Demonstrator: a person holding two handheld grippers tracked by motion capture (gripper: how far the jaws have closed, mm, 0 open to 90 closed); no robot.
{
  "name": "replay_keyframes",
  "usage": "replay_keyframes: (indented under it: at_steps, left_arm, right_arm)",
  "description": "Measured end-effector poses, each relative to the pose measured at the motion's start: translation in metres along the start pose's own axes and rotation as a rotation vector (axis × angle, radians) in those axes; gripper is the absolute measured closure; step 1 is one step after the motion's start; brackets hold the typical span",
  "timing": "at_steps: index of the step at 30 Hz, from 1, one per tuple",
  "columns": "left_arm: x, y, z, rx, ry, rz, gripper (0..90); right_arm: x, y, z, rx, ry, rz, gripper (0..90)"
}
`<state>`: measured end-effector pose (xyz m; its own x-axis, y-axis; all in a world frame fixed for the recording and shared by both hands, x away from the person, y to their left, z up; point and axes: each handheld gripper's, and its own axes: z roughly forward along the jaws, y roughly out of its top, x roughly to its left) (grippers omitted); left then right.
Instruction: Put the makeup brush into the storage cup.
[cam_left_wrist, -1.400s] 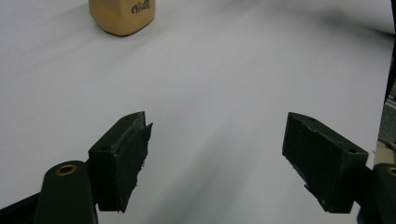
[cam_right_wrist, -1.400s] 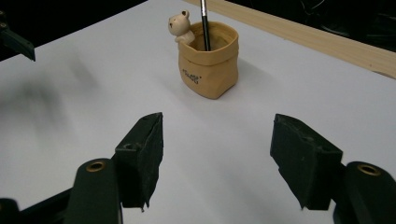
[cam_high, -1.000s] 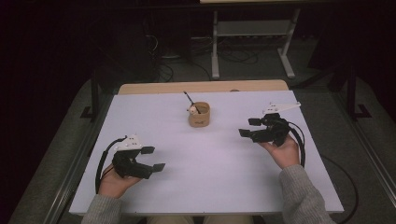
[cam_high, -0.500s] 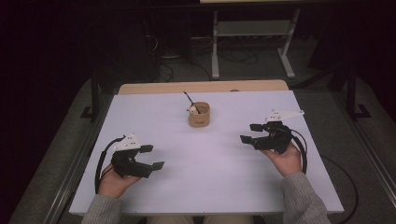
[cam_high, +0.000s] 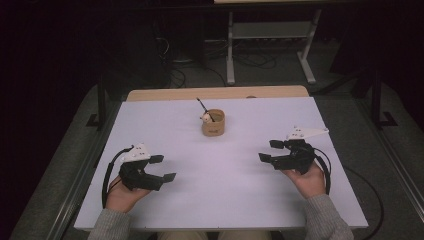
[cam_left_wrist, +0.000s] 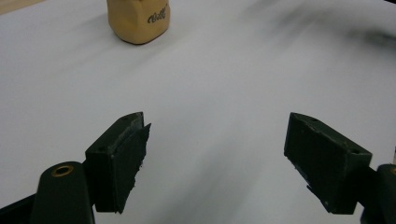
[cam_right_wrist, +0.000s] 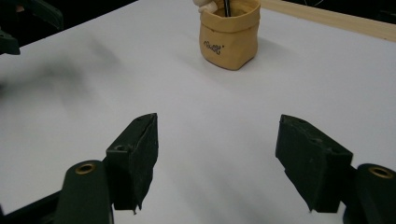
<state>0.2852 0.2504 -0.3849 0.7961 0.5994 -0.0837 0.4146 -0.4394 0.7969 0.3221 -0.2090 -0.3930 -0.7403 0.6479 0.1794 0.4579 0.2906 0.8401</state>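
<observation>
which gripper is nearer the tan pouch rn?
Right, slightly. The right gripper sits right of the tan pouch and toward the person; the left gripper sits left of it, nearer the table's near edge. Both open, empty.

A white worktop (cam_high: 220, 200) with a bare wooden strip (cam_high: 165, 94) along its far edge; beyond, a grey metal stand (cam_high: 270, 35) and what may be cables (cam_high: 175, 75) on the dark floor.
</observation>
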Motion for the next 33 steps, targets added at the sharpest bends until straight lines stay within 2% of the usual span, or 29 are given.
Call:
replay_keyframes:
  at_steps: [10, 22, 27, 33]
  left_arm:
    - [0.000, -0.003, -0.001, 0.000, 0.008, -0.008, 20.3]
    - [-0.002, -0.007, 0.005, 0.012, -0.008, -0.010, 20.3]
    - [-0.002, -0.012, 0.008, 0.024, -0.019, -0.021, 20.2]
    - [-0.001, -0.015, 0.011, 0.031, -0.012, -0.018, 20.2]
  right_arm:
    - [0.005, -0.014, -0.002, -0.003, 0.003, 0.015, 27.2]
    - [0.003, -0.029, -0.007, -0.022, -0.009, 0.048, 26.1]
    - [0.004, -0.031, -0.009, -0.031, -0.026, 0.034, 24.4]
    - [0.006, -0.033, -0.011, -0.039, -0.019, 0.034, 23.8]
